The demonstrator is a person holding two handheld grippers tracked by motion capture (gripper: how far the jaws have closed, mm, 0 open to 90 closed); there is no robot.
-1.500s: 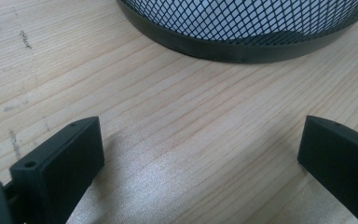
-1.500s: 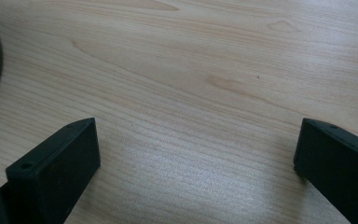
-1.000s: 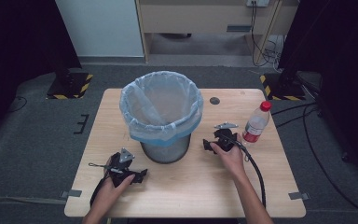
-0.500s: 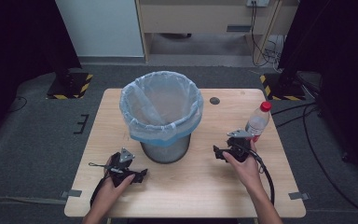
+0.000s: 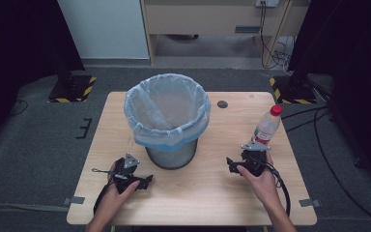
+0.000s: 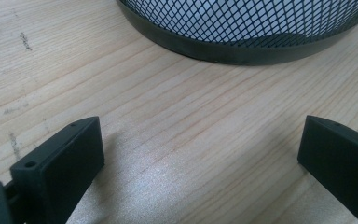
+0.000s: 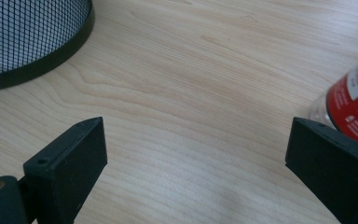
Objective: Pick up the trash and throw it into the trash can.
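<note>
At the right of the high view stands the clear plastic bottle with a red cap and red label, upright on the pale wooden table, just beyond the right gripper. That gripper's jaws gape wide, holding nothing; the left gripper, lower left, is equally spread and empty beside the black mesh bin lined with a pale blue bag. The bottle looks light, smooth and squashable, so I'd take it mid-body, at the label.
</note>
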